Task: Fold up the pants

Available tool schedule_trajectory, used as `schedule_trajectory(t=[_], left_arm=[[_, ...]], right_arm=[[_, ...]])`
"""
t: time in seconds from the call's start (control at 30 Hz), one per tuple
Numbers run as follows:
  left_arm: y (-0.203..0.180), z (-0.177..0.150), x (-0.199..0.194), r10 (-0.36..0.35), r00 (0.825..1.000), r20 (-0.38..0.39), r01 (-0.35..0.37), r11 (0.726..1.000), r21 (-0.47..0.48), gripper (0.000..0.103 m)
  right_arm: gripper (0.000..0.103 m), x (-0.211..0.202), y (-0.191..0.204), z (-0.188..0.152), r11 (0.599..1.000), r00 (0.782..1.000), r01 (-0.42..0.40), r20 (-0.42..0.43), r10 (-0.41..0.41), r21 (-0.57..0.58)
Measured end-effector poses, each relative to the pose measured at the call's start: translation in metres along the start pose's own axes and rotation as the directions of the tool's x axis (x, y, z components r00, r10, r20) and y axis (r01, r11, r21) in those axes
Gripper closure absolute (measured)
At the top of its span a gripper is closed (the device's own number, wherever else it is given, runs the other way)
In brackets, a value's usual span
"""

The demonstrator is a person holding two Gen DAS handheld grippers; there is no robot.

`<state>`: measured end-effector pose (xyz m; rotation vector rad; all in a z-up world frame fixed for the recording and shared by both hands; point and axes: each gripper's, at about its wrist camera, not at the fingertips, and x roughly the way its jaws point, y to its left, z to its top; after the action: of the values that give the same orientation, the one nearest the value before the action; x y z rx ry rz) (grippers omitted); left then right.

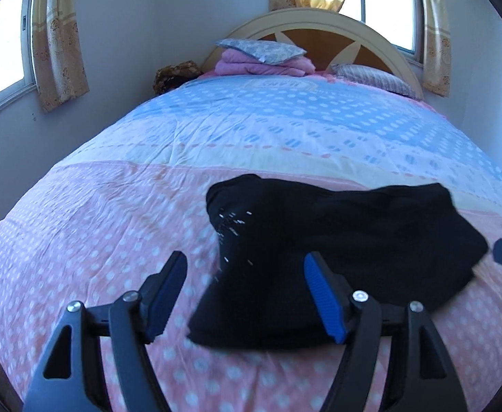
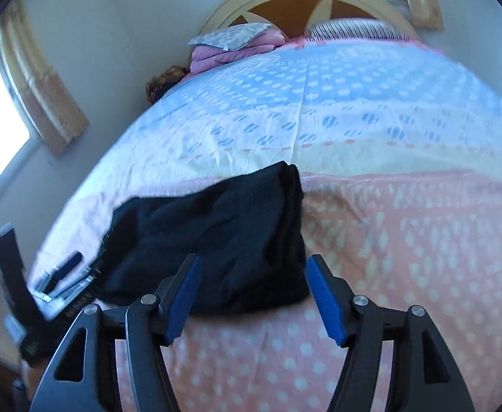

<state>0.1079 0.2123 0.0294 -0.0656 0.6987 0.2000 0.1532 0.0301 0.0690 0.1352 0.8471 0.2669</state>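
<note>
The pants (image 1: 336, 240) are black, with a few small white specks near one edge. The bedcover (image 1: 113, 223) is pink with white dots in the near part, then a pale yellow band, then light blue with white and darker blue dots. The pads (image 1: 324, 300) of both grippers are blue on black fingers. The curtains (image 1: 58, 44) are beige with a brown flower pattern. The folded blanket (image 1: 261, 65) is pink.

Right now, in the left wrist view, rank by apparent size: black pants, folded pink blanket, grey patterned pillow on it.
1. black pants, clearly largest, though also nearest the camera.
2. folded pink blanket.
3. grey patterned pillow, close to the blanket; that order is unsure.
</note>
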Motion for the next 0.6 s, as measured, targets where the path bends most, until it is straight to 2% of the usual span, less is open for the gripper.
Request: schedule_trajectory(t=[0.07,0.33,0.47,0.6], left_arm=[[-0.008,-0.009,-0.015,-0.006,1.0,0.008,0.006,1.0,0.016,0.03],[-0.035,-0.053,-0.06,-0.054,0.998,-0.014,0.055,0.997,0.06,0.03],[-0.039,-0.067,-0.076,-0.077,0.997,-0.009,0.077,0.997,0.025,0.029],[-0.048,-0.077,-0.089,-0.079,0.997,0.003,0.079,0.996,0.051,0.029]], right_arm=[[0.038,-0.014,0.006,-0.013,0.998,0.999,0.035,0.026,-0.034,-0.046],[0.038,-0.066,0.014,-0.077,0.995,0.988,0.065,0.145,-0.053,-0.079],[0.038,-0.088,0.014,-0.099,0.993,0.98,0.085,0.186,-0.069,-0.077],[0.037,-0.107,0.015,-0.117,0.994,0.969,0.09,0.236,-0.072,-0.068]])
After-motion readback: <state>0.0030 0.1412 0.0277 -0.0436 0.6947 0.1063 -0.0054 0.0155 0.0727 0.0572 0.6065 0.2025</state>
